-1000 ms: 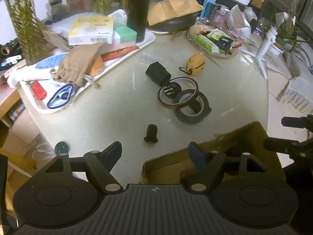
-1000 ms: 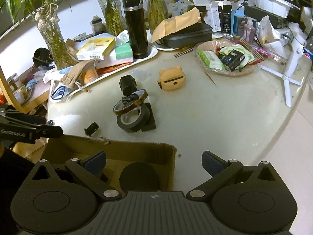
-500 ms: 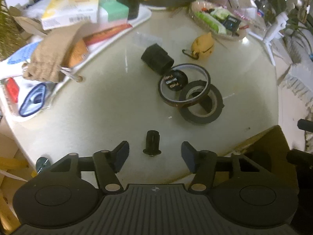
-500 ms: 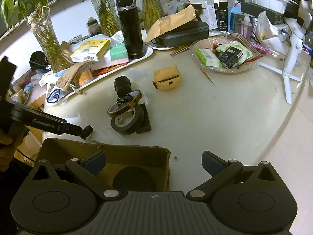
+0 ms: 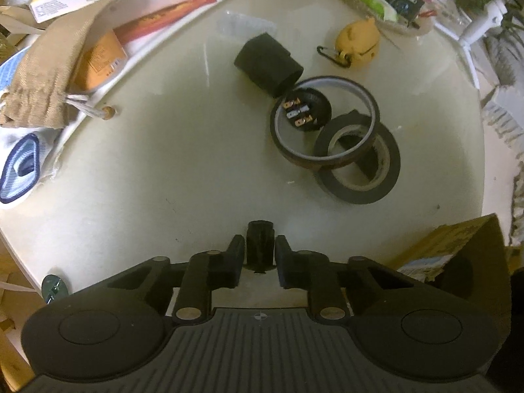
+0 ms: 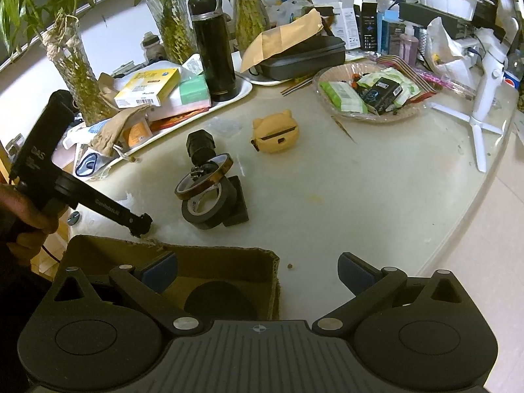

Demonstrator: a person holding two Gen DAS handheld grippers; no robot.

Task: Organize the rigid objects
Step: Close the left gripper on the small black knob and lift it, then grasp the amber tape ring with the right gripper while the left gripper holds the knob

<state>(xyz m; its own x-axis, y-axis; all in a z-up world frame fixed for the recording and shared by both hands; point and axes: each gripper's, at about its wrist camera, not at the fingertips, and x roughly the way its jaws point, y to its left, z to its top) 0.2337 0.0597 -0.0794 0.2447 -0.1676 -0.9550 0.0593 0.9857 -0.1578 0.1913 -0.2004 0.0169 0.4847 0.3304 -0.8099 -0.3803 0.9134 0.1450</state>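
A: Surface? 
B: Pale round table point(image 5: 163, 170), cluttered at the back w/ a white tray point(image 6: 235, 93), black flask point(image 6: 213, 49), plant vases, snack bowl point(image 6: 370, 114).

A: Left gripper? 
B: Left gripper point(image 5: 260, 250) is low over the table, fingers point(image 5: 236, 249) drawn in close on either side of a small black knob point(image 5: 260, 242) standing upright. There's a thin gap each side, so can't tell if it's actually clamped. In the right cam it's at the table's near-left edge, just by the box rim.

A: Right one? 
B: Right gripper point(image 6: 257, 267) is wide open, holding nothing, hovering over the cardboard box point(image 6: 209, 262). There's a dark round obj inside the box, can't ID it.

A: Other stuff? 
B: Mid-table: amber tape roll point(image 5: 324, 124) leaning on a black tape roll point(image 5: 357, 160), w/ a black cylinder point(image 5: 267, 64) touching the amber one. Yellow bear-shaped case point(image 5: 358, 41) is further back, apart from them.
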